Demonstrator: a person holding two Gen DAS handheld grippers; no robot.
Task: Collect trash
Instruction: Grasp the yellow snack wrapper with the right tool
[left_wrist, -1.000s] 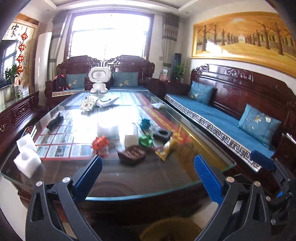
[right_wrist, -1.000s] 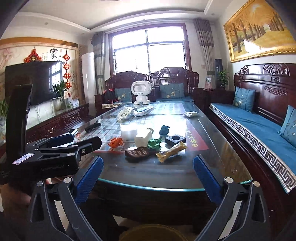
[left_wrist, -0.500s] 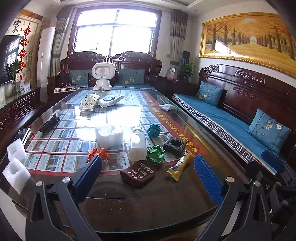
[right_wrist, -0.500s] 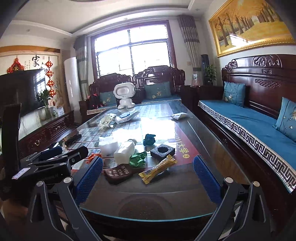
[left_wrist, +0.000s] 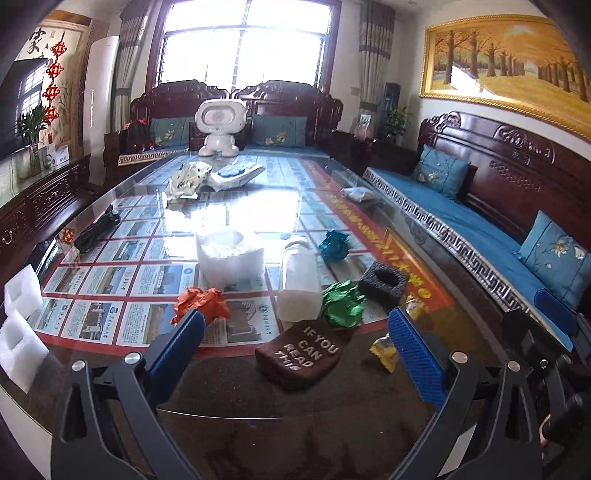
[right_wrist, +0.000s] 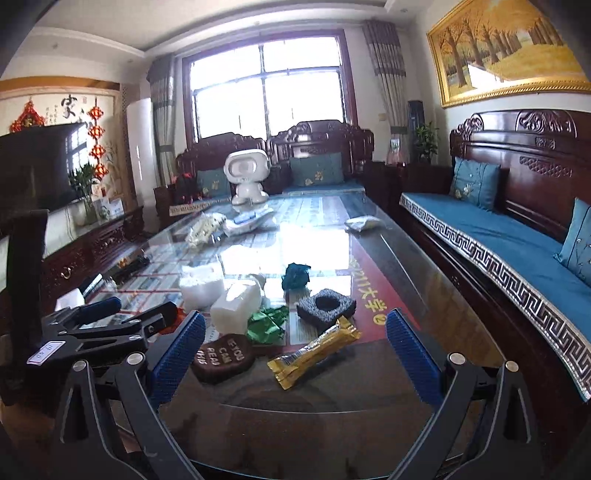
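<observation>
At nine o'clock of my left view two white foam blocks (left_wrist: 20, 325) sit at the edge of the glass surface (left_wrist: 332, 391). My left tongs (left_wrist: 295, 347) are spread wide, empty, hovering over the near edge; my right tongs (right_wrist: 293, 349) are spread and empty too. Toward twelve o'clock of the left pair lies the trash: an orange paper ball (left_wrist: 201, 304), a white foam tub (left_wrist: 231, 258), a toppled plastic bottle (left_wrist: 299, 284), a green paper wad (left_wrist: 341, 302), a brown patch (left_wrist: 304, 354) lettered "IF YOU CAN READ", a black foam ring (left_wrist: 384, 282) and, at two o'clock, a gold wrapper (right_wrist: 317, 350). As I see it, the glass is slick, so a low pinch on the flat wrapper may skid it away, and the bottle may roll if nudged; both tongs reaching into one tight cluster could knock together. Glare from the window (right_wrist: 269, 88) washes out the far glass. Carved sofas with blue cushions (left_wrist: 439, 173) line the room, and a white robot toy (left_wrist: 219, 127) stands at the far end.
</observation>
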